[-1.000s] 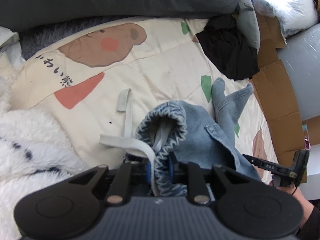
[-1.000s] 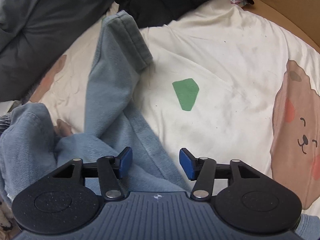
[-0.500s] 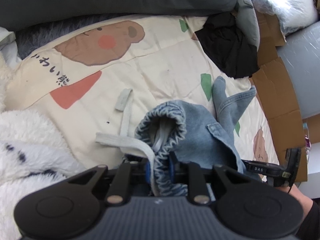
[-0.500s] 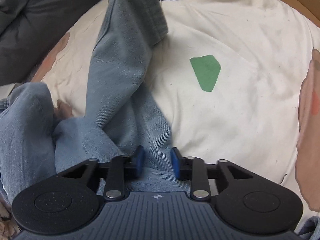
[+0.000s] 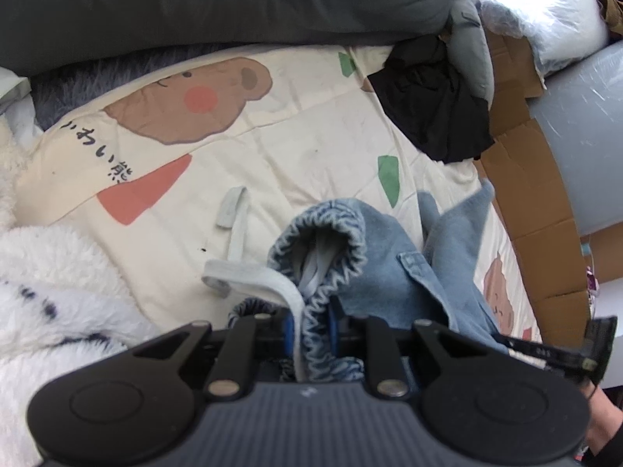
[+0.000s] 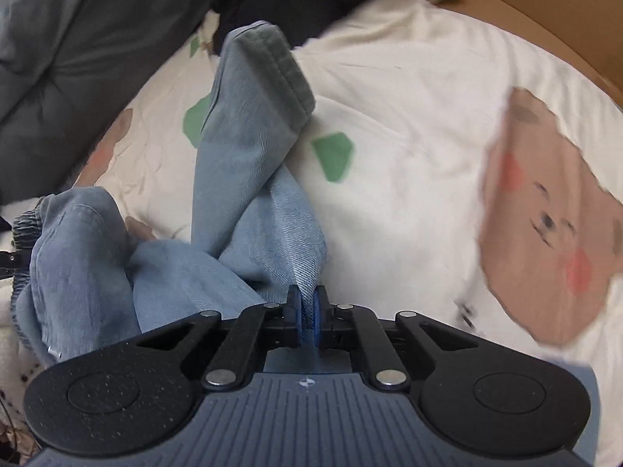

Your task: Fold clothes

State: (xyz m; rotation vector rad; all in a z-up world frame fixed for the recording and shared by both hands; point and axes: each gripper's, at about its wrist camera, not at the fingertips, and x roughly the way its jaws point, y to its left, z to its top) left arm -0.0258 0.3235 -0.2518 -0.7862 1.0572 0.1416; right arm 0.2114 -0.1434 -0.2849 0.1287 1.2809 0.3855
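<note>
Bear-print cream sheet (image 5: 311, 144) | cardboard (image 5: 521, 179) beside | both tools, left tool (image 5: 311, 325) and right tool (image 6: 307, 313), clamp jeans (image 6: 249, 194)

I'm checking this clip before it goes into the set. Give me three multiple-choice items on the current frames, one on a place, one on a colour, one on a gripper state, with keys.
1. Where does the left gripper grip the light blue denim trousers?
A. at the gathered elastic waistband
B. at a leg cuff
C. at a pocket flap

2. What colour is the small angular patch printed on the cream bedsheet right of the raised trouser leg?
A. red
B. green
C. yellow

3. How is the right gripper?
A. wide open above the sheet
B. shut on nothing
C. shut on a fold of denim

Key: 1 A, the ruffled waistband runs down between the blue pads; 2 B, the patch is plainly green; 3 C, the pads pinch a thin ridge of blue cloth.
</note>
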